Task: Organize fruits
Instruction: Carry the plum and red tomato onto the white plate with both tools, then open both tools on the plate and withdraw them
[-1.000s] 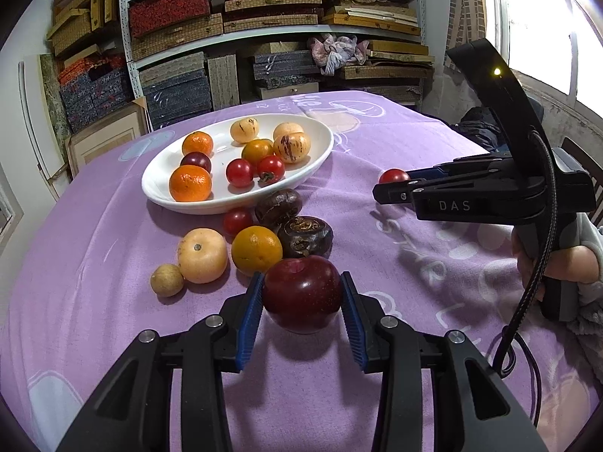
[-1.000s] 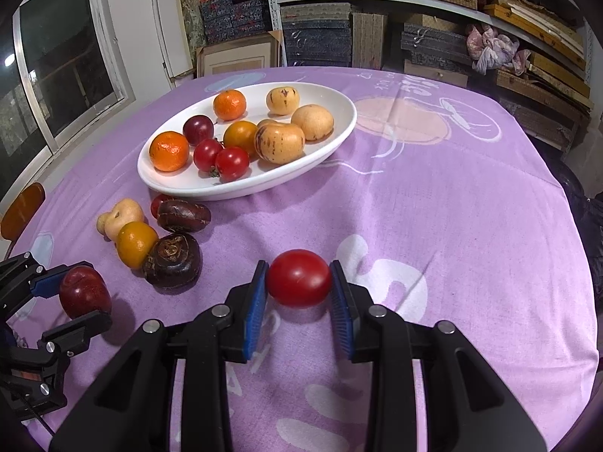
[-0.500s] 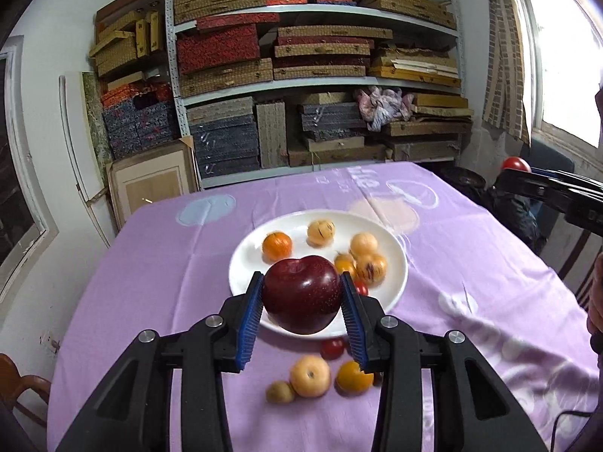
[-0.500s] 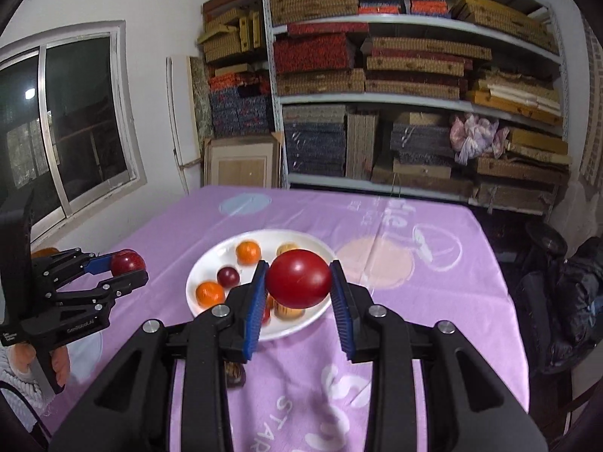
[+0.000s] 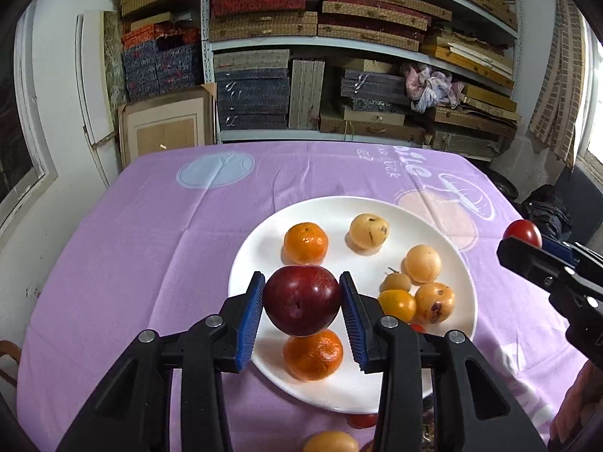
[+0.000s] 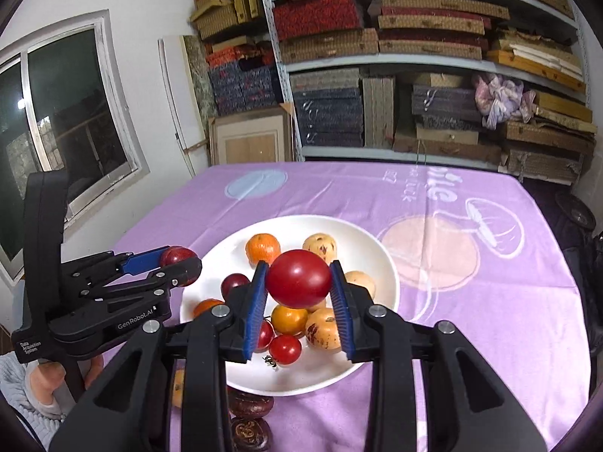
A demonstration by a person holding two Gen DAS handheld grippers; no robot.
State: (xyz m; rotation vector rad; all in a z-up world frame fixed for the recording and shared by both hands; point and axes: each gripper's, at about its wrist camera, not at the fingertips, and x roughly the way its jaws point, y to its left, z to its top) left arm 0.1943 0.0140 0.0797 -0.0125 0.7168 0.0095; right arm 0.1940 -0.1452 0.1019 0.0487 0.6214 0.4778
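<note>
Left wrist: left claw (image 5: 301, 301) clamps dark red plum (image 5: 301, 299) at its widest girth, above white plate (image 5: 260, 248); smooth, bruisable. Right wrist: right claw (image 6: 297, 293) pinches red tomato (image 6: 298, 283) over plate; soft, slippery skin

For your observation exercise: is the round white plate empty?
No: the round white plate holds several fruits, among them an orange tangerine and a pale yellow speckled fruit.

A red tomato (image 6: 298, 278) is clamped by the right hand-held gripper (image 6: 298, 301) above the white plate (image 6: 384, 256) of fruit.
</note>
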